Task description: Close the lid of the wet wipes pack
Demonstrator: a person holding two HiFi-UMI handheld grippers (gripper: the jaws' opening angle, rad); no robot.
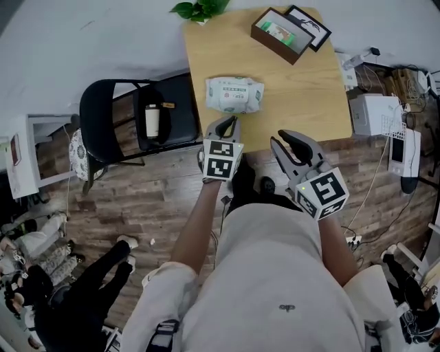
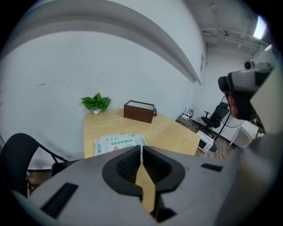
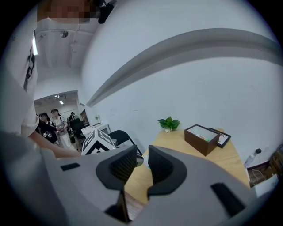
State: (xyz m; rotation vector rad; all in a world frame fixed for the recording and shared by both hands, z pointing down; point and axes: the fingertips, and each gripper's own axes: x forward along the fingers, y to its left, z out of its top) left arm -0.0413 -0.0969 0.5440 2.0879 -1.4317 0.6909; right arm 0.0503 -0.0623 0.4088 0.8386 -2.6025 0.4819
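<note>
Wet wipes pack: lies flat on the tabletop, near its near-left corner, label side up. Lid pos. appears flat against the pack, but the head view is too coarse to confirm.

L gripper: at approx. 6 o'clock of the pack, just off the tabletop's near edge, pointing toward the pack, not touching it. In the left gripper view, the jaws meet w/ only a thin slit between them and nothing held.

R gripper: at approx. 4 o'clock of the pack, farther from it than the L gripper. In the right gripper view, the jaws stand apart w/ a clear gap and nothing in it.

Brown box: at 1 o'clock of the pack, far side of the tabletop.

Plant: at 11 o'clock, far-left corner.

Black chair: at 9 o'clock, beside the tabletop, w/ a bottle on its seat.
</note>
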